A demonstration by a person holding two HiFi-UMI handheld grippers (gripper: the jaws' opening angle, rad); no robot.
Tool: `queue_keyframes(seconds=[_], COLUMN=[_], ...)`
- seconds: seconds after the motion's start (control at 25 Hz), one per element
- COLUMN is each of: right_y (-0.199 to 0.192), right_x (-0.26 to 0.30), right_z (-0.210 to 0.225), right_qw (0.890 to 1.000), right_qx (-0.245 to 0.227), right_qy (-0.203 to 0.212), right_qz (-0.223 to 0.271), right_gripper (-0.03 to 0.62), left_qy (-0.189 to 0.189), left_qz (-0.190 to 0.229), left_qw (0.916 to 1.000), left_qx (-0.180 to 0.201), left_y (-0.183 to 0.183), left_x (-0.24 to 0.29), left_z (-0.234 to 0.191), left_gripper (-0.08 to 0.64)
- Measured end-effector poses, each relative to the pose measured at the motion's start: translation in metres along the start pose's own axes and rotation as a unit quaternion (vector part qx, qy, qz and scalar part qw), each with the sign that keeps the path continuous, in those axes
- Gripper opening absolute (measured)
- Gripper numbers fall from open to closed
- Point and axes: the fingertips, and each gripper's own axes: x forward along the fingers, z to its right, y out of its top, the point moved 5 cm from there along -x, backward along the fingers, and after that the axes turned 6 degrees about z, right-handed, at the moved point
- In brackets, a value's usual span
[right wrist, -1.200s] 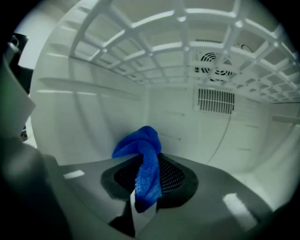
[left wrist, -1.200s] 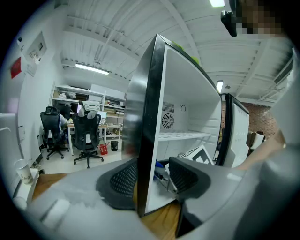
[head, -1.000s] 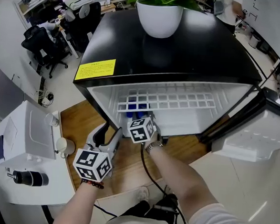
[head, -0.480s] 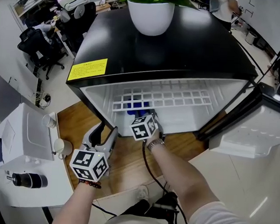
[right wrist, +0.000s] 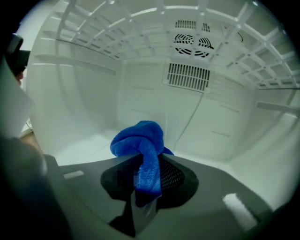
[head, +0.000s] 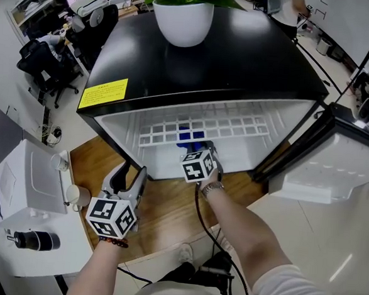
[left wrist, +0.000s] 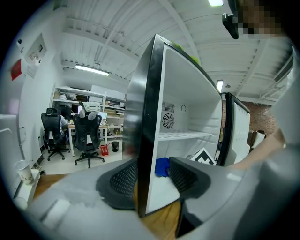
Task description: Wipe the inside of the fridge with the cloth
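The black-topped fridge stands open with a white inside. My right gripper reaches in under the wire shelf, shut on a bunched blue cloth. In the right gripper view the cloth is pinched between the jaws of the right gripper, above the white floor and in front of the vented back wall. My left gripper hangs open outside, by the fridge's left front corner. In the left gripper view the left gripper frames the fridge's side edge and holds nothing; the cloth shows inside.
A white plant pot sits on the fridge top, beside a yellow sticker. The fridge door hangs open at the right. A white machine and paper cup stand at the left, office chairs behind.
My right gripper has slid to the right and a little deeper inside the fridge, carrying the blue cloth. The left gripper has stayed where it was, still open.
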Motion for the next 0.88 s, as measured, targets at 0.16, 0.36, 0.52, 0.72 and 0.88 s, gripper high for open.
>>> queue_keyframes(seconds=[0.16, 0.36, 0.52, 0.72, 0.88], right_y=[-0.007, -0.017, -0.027, -0.033, -0.036], right_x=[-0.007, -0.015, -0.023, -0.03, -0.034], right_z=[0.023, 0.055, 0.079, 0.101, 0.114], right_qw=[1.0, 0.999, 0.997, 0.995, 0.993], right_qx=[0.002, 0.006, 0.013, 0.02, 0.025], right_qy=[-0.019, -0.048, -0.072, -0.092, -0.108], right_qz=[-0.005, -0.012, -0.025, -0.029, -0.034], right_gripper=[0.086, 0.086, 0.086, 0.086, 0.086], left_qy=[0.001, 0.003, 0.005, 0.008, 0.01], left_qz=[0.001, 0.002, 0.002, 0.002, 0.002], left_qw=[1.0, 1.0, 1.0, 1.0, 0.9999], left_qx=[0.0, -0.001, -0.003, -0.003, -0.003], left_y=[0.0, 0.0, 0.0, -0.001, -0.001], left_x=[0.0, 0.0, 0.0, 0.0, 0.001], left_z=[0.0, 0.0, 0.0, 0.0, 0.0], left_gripper=[0.21, 0.21, 0.21, 0.21, 0.21])
